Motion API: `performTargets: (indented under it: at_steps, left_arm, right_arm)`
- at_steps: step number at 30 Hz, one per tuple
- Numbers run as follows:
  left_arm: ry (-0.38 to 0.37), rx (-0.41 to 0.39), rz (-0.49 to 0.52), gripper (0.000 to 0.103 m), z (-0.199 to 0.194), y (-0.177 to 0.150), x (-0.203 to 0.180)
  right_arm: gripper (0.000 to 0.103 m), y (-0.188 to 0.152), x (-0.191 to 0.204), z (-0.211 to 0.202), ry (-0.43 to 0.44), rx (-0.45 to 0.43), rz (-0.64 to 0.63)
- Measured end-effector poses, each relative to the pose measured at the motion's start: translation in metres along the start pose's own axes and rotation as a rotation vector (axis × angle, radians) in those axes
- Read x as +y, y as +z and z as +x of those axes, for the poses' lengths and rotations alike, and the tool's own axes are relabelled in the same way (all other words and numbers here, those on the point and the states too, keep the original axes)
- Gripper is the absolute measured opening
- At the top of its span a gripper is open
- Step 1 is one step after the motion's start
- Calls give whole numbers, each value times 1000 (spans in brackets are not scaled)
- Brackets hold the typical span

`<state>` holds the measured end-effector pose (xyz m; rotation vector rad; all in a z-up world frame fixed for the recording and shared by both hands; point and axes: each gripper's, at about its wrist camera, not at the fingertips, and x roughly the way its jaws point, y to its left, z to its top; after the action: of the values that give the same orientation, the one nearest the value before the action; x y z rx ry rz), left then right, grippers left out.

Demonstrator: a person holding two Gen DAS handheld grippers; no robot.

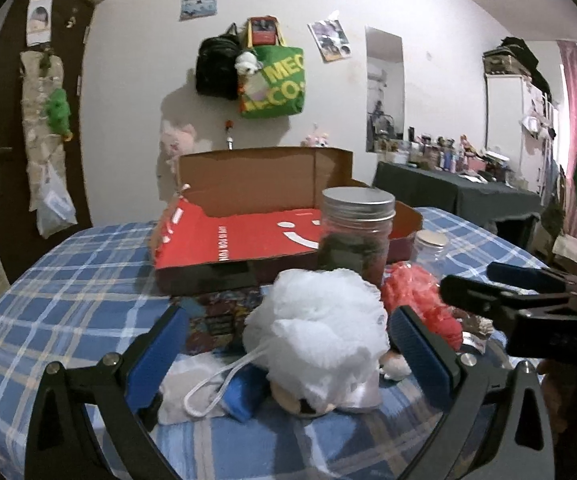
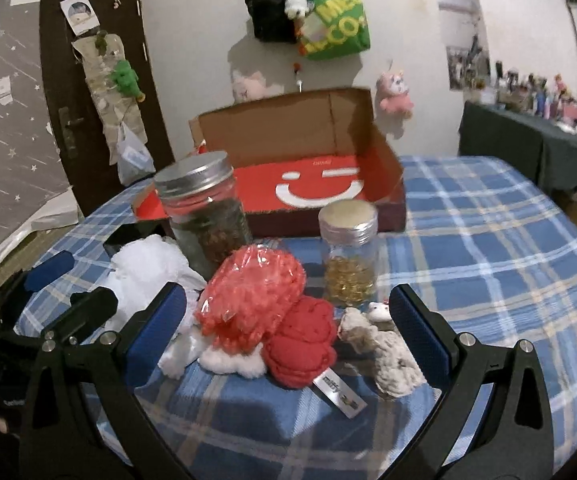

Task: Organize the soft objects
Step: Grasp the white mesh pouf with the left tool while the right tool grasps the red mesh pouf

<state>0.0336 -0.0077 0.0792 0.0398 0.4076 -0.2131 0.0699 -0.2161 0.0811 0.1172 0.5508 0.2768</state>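
Blue-and-white plaid cloth [image 2: 488, 240] is covering the table. The open cardboard box with the red smiley-face lining [image 2: 312, 184] is sitting at the far side, nothing visible inside it; likely the destination.

The white mesh bath pouf [image 1: 320, 320] is lying directly ahead of the left gripper [image 1: 288, 356], framed by its blue-padded fingers [image 1: 156, 356], its white cord loop trailing back toward the left pad. Fingers are spread wide, gripping nothing. No clear long axis on the pouf, so a straight advance should bracket it.

The right gripper [image 2: 288, 344] is also spread wide and holding nothing. The red crocheted item in clear wrap [image 2: 252, 296] and the red stuffed plush with a tag [image 2: 304, 344] are sitting between its pads, with a small grey-white plush animal [image 2: 384, 348] near the right pad.

Two metal-lidded glass jars are standing behind the pile: the larger, dark-filled one [image 2: 204, 216] and the smaller, amber-filled one [image 2: 350, 256]. These are hard items; probably staying put.

Left hand is nearer the pouf, right nearer the reds.
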Motion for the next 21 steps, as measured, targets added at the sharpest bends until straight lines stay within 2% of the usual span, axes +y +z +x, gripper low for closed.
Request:
performTargets:
  at_steps: [2, 3, 5, 7, 8, 9, 10, 11, 12, 15, 21]
  left_arm:
    - [-9, 20, 3, 102, 7, 1, 0]
    - [-14, 32, 1, 98, 10, 1, 0]
    - [-34, 62, -5, 92, 19, 0, 0]
    - [-47, 98, -5, 89, 27, -3, -1]
    - [-60, 114, -7, 81, 30, -5, -3]
    - [-74, 122, -10, 71, 32, -6, -3]
    - [-97, 133, -13, 66, 33, -7, -4]
    - [-112, 144, -11, 59, 34, -8, -6]
    - [-111, 147, -4, 52, 35, -9, -8]
    - [-109, 126, 13, 42, 28, -10, -13]
    - [-106, 92, 23, 34, 16, -8, -14]
  right_arm:
    - [103, 0, -4, 6, 41, 24, 25]
    - [102, 1, -4, 10, 56, 34, 31]
    - [94, 0, -6, 17, 73, 57, 36]
    - [78, 0, -7, 23, 96, 81, 37]
    - [74, -1, -7, 27, 112, 98, 36]
    - [63, -2, -6, 30, 131, 114, 36]
    - [49, -3, -6, 32, 155, 128, 38]
    - [41, -4, -5, 34, 181, 137, 41]
    - [38, -5, -4, 34, 201, 139, 43]
    - [33, -6, 2, 24, 199, 96, 19]
    - [31, -6, 13, 6, 195, 40, -14]
